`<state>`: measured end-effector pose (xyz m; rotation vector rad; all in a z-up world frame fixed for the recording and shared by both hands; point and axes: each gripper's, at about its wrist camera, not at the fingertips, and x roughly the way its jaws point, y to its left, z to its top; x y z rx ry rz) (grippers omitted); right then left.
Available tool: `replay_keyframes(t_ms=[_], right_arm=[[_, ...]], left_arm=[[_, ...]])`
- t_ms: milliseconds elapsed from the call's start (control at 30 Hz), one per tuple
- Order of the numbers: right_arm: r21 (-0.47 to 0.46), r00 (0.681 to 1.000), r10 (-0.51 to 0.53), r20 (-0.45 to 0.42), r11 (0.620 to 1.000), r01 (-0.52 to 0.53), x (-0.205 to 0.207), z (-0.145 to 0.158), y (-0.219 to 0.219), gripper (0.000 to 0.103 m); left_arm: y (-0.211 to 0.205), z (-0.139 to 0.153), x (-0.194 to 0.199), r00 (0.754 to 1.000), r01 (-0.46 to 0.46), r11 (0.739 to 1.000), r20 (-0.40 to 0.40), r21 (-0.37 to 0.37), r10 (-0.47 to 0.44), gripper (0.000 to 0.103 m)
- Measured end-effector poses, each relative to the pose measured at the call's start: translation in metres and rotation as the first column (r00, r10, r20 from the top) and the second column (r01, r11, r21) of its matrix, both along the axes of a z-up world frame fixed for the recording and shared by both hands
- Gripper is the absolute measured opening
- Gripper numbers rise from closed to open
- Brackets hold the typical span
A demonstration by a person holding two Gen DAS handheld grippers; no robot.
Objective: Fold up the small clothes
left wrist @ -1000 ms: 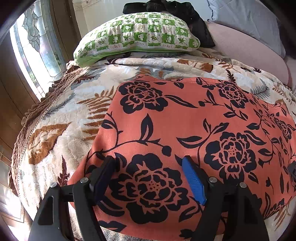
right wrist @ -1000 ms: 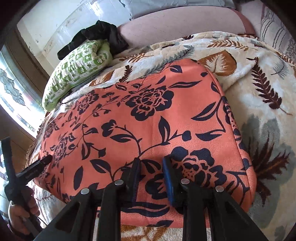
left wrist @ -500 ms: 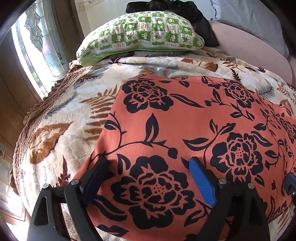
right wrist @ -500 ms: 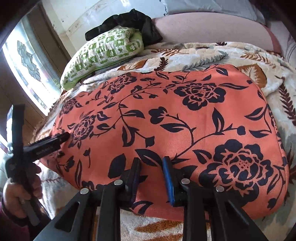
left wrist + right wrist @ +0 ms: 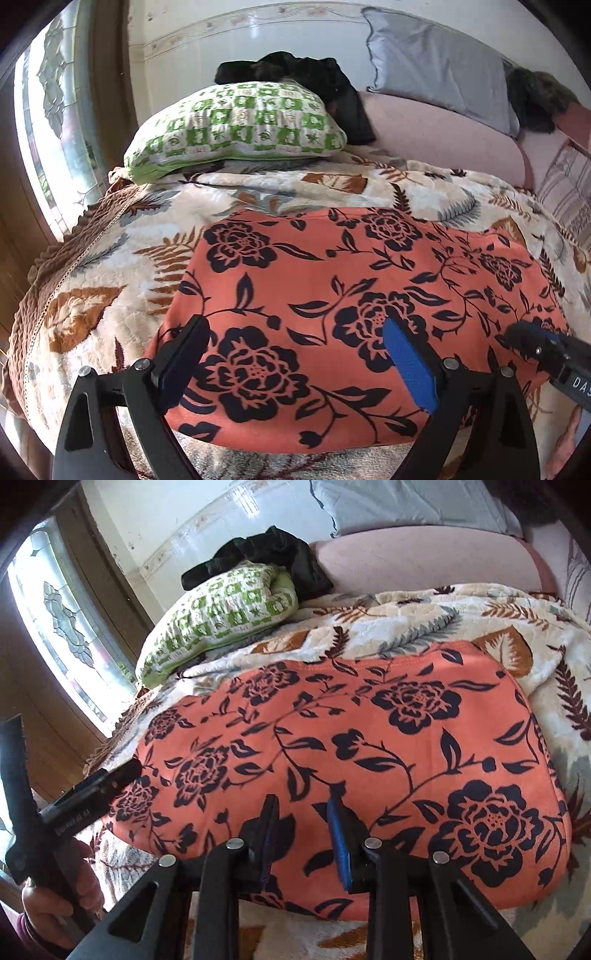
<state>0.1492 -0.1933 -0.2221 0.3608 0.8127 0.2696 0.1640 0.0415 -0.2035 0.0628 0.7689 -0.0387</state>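
Hovering grippers (image 5: 295, 354) clear the folded floral garment's (image 5: 332, 295) near edge.

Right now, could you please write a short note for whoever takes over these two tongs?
Left tongs: opening wide above the near edge of the orange flowered cloth, nothing held.
Right tongs: narrow gap, over the same near edge, no cloth pinched.
Cloth lies flat as a neat rectangle on the leaf-print blanket.
Done: it looks folded and smoothed.
Left: perhaps one more fold, or setting it aside.
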Motion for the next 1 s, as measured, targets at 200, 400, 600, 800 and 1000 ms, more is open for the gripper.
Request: replay_keyframes(t_ms=[200, 400, 600, 800, 1000], right_arm=[[-0.017, 0.985, 0.048, -0.168, 0.999, -0.052, 0.016, -0.028, 0.019, 0.03], [-0.028, 0.996, 0.053, -0.076, 0.998, -0.056, 0.015, -0.009, 0.014, 0.029], [-0.027, 1.0, 0.022, -0.006, 0.999, -0.022, 0.045, 0.014, 0.009, 0.029], [-0.002, 0.996, 0.025, -0.087, 1.0, -0.025, 0.121, 0.008, 0.024, 0.029], [-0.066, 0.966, 0.021, -0.256, 0.997, -0.04, 0.192, -0.035, 0.045, 0.029]], left_arm=[[-0.014, -0.045, 0.021, 0.975, -0.033, 0.998, -0.218, 0.051, 0.043, 0.097], [0.007, -0.019, 0.02, 0.985, -0.069, 0.995, -0.165, -0.075, 0.056, 0.097], [0.043, -0.02, 0.022, 0.961, -0.209, 0.969, -0.211, -0.136, 0.178, 0.097], [0.051, -0.039, 0.033, 0.93, -0.261, 0.961, -0.29, -0.09, 0.226, 0.097], [0.049, -0.04, 0.035, 0.925, -0.269, 0.96, -0.299, -0.081, 0.234, 0.098]])
